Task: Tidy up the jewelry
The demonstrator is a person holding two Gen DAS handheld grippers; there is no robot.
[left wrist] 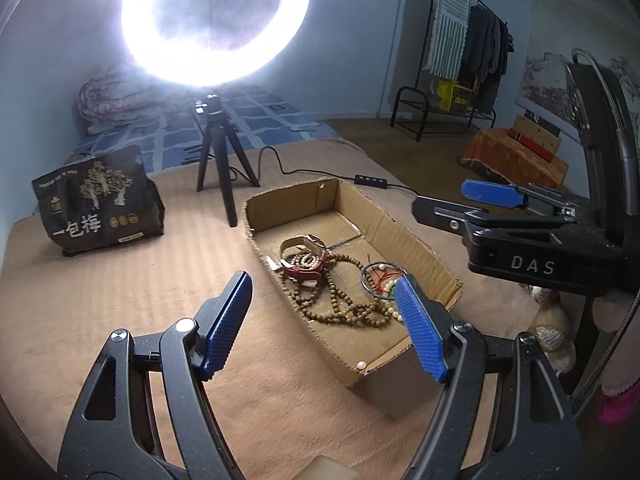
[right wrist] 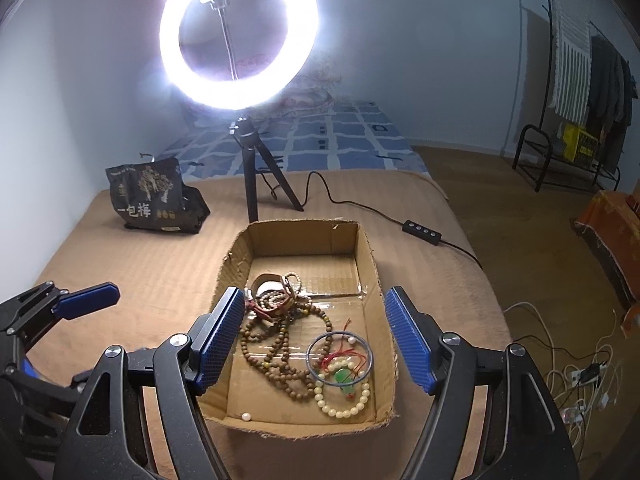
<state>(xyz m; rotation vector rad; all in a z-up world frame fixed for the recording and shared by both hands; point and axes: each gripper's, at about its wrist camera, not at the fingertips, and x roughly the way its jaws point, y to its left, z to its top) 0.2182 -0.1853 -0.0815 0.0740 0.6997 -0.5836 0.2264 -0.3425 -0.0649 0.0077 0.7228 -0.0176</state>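
A shallow cardboard box (left wrist: 412, 236) (right wrist: 236, 252) lies on the tan blanket and holds the jewelry. Inside are a long string of brown wooden beads (left wrist: 340, 304) (right wrist: 276, 352), a red-strapped watch (left wrist: 304, 270) (right wrist: 272, 306), a thin blue bangle (left wrist: 366, 280) (right wrist: 340, 336), a cream bead bracelet (right wrist: 344, 408), a green pendant on red cord (right wrist: 343, 378) and a loose pearl (left wrist: 362, 365) (right wrist: 246, 416). My left gripper (left wrist: 326, 314) is open and empty, just left of the box. My right gripper (right wrist: 316, 330) is open and empty, above the box's near half.
A ring light on a black tripod (left wrist: 218, 164) (right wrist: 256, 172) stands behind the box, its cable and switch (left wrist: 372, 181) (right wrist: 422, 233) trailing right. A black snack bag (left wrist: 96, 204) (right wrist: 154, 196) sits at the left. White cables (right wrist: 576, 364) lie on the floor at right.
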